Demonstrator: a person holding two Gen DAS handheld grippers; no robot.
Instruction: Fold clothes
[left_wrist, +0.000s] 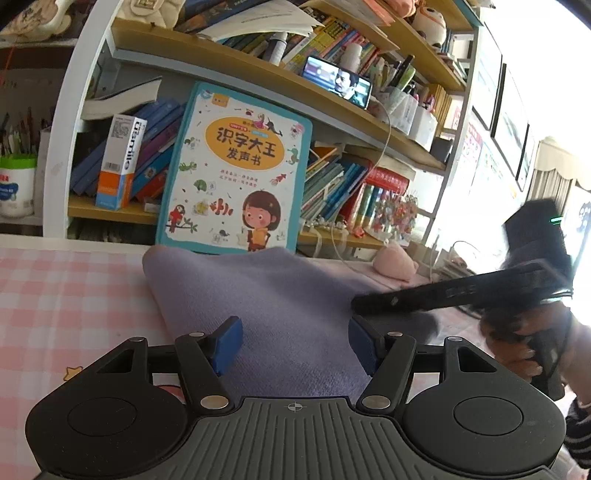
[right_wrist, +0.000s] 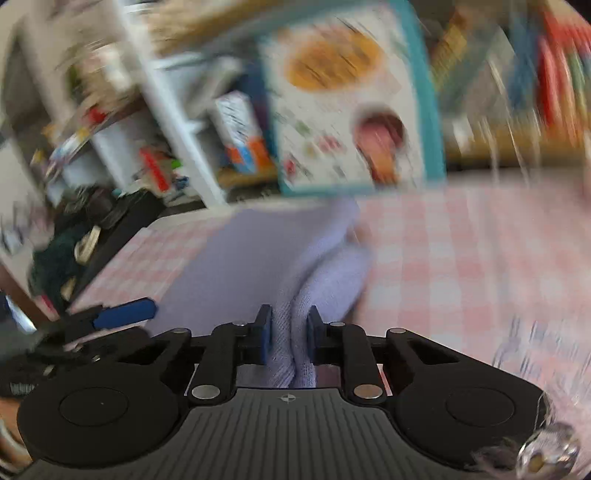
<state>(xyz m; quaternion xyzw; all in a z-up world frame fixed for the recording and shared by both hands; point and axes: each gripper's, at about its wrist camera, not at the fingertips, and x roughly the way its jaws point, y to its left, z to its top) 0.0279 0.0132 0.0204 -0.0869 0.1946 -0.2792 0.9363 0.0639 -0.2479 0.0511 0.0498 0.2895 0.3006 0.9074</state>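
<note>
A lavender knit garment (left_wrist: 273, 295) lies on the pink checked tablecloth (left_wrist: 66, 295). My left gripper (left_wrist: 293, 341) is open just above the garment, its blue pads (left_wrist: 229, 341) apart on either side of the cloth. The right gripper (left_wrist: 461, 291) shows in the left wrist view as a dark bar over the garment's right side. In the blurred right wrist view my right gripper (right_wrist: 290, 332) is shut on a bunched fold of the lavender garment (right_wrist: 325, 266). The left gripper's blue pad (right_wrist: 125, 314) shows at that view's left.
A children's book (left_wrist: 236, 173) leans upright against the bookshelf (left_wrist: 258, 74) right behind the garment. A pink plush toy (left_wrist: 395, 264) and cables lie at the table's far right. A phone with a lit screen (left_wrist: 338, 81) stands on the shelf. The checked tablecloth (right_wrist: 461, 258) extends right.
</note>
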